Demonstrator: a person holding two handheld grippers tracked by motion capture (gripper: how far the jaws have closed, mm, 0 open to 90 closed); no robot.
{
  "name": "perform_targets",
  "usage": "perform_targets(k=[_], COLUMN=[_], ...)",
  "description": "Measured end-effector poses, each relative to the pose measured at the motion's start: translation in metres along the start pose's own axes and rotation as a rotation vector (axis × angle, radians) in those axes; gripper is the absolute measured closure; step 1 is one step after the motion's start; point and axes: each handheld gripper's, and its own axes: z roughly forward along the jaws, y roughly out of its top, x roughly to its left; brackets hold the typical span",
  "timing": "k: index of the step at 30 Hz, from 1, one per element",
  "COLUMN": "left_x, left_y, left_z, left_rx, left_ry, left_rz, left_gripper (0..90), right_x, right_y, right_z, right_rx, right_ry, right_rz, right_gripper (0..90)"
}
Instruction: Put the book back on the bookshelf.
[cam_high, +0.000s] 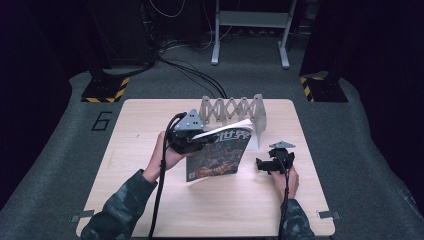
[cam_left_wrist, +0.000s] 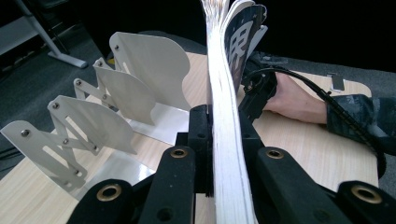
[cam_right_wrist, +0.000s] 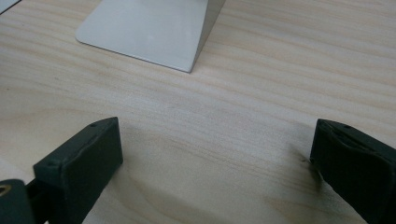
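My left gripper (cam_high: 198, 139) is shut on a magazine (cam_high: 218, 154) with a dark, colourful cover, gripping it by its left edge and holding it tilted above the table. In the left gripper view the magazine's white page edges (cam_left_wrist: 225, 116) run up between the two black jaws, which press on both sides. A white expanding file rack (cam_high: 234, 112) stands behind the magazine; its curved dividers (cam_left_wrist: 140, 79) rise at the left of that view. My right gripper (cam_high: 264, 165) rests low on the table, right of the magazine, open (cam_right_wrist: 212, 158) with only bare wood between its jaws.
The light wooden table (cam_high: 150, 200) has free surface in front and at the left. The rack's flat base plate (cam_right_wrist: 149, 28) lies just ahead of the right gripper. Cables and a grey stand's legs (cam_high: 250, 35) are on the floor beyond the table.
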Motion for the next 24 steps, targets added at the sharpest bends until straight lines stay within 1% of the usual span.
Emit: perform_targets(k=[1, 2, 3, 4, 5, 6, 7, 8, 9, 10, 11, 12, 13, 14, 15, 16, 17, 20, 21, 22, 23, 24], left_x=[0.001, 0.001, 0.002, 0.002, 0.004, 0.004, 0.005, 0.006, 0.006, 0.007, 0.008, 0.009, 0.010, 0.012, 0.012, 0.014, 0.014, 0.018, 0.018, 0.019, 0.021, 0.021], left_y=[0.000, 0.000, 0.000, 0.000, 0.000, 0.000, 0.000, 0.000, 0.000, -0.001, -0.001, -0.001, -0.002, -0.002, -0.002, -0.002, -0.003, -0.003, -0.003, -0.003, -0.003, -0.004], left_z=[-0.001, -0.002, -0.003, -0.003, -0.004, -0.005, -0.006, -0.006, -0.006, -0.007, -0.008, -0.008, -0.008, -0.009, -0.009, -0.010, -0.011, -0.013, -0.013, -0.013, -0.015, -0.015], left_rx=[0.006, -0.001, 0.005, -0.002, 0.002, 0.002, 0.007, 0.005, -0.001, 0.007, 0.002, 0.005, 0.001, 0.008, 0.002, 0.008, 0.005, 0.015, -0.001, -0.003, 0.005, -0.002], left_ry=[-0.003, 0.005, 0.000, 0.011, 0.007, 0.012, 0.013, 0.019, 0.031, 0.027, 0.042, 0.042, 0.048, 0.049, 0.060, 0.050, 0.066, 0.071, 0.081, 0.084, 0.084, 0.087], left_rz=[-0.004, -0.002, -0.004, -0.010, -0.004, -0.011, -0.008, -0.015, -0.011, -0.014, -0.014, -0.014, -0.022, -0.020, -0.031, -0.028, -0.030, -0.027, -0.042, -0.046, -0.042, -0.056], left_gripper=[82.0, 82.0, 82.0, 82.0, 82.0, 82.0, 82.0, 82.0, 82.0, 82.0, 82.0, 82.1, 82.0, 82.0, 82.1, 82.0, 82.1, 82.1, 82.1, 82.1, 82.1, 82.1], right_x=[0.000, 0.000, 0.000, 0.001, 0.000, 0.001, 0.000, 0.001, 0.000, 0.000, 0.001, 0.001, 0.000, 0.000, 0.001, 0.001, 0.001, 0.001, 0.001, 0.001, 0.001, 0.001], right_y=[0.000, 0.000, 0.000, 0.000, 0.000, 0.000, 0.000, 0.000, 0.000, 0.000, 0.000, 0.000, 0.000, 0.000, 0.000, 0.000, 0.000, 0.000, 0.000, 0.000, 0.000, 0.000], right_z=[0.000, 0.000, 0.000, 0.000, 0.000, 0.000, 0.000, 0.000, 0.000, 0.000, 0.000, 0.000, 0.000, 0.000, 0.000, 0.000, 0.000, 0.000, 0.000, 0.000, 0.000, 0.000], right_rx=[0.002, 0.000, 0.001, 0.001, 0.003, 0.003, 0.002, 0.005, 0.003, 0.003, 0.007, 0.005, 0.003, 0.003, 0.005, 0.005, 0.002, 0.004, 0.004, 0.004, 0.004, 0.004], right_ry=[0.000, 0.000, 0.000, -0.003, 0.001, -0.003, 0.000, 0.001, 0.001, 0.002, 0.001, 0.001, 0.003, 0.001, -0.002, -0.002, -0.001, -0.001, 0.000, 0.001, 0.001, 0.000], right_rz=[0.000, 0.000, 0.002, 0.008, 0.004, 0.006, 0.006, 0.008, 0.004, 0.005, 0.013, 0.009, 0.004, 0.005, 0.017, 0.012, 0.010, 0.010, 0.009, 0.011, 0.010, 0.011], right_gripper=[1.6, 1.6, 1.6, 1.6, 1.6, 1.7, 1.7, 1.8, 1.8, 1.8, 1.9, 1.9, 1.9, 1.9, 1.9, 1.9, 1.9, 2.0, 2.0, 2.0, 1.9, 1.9])
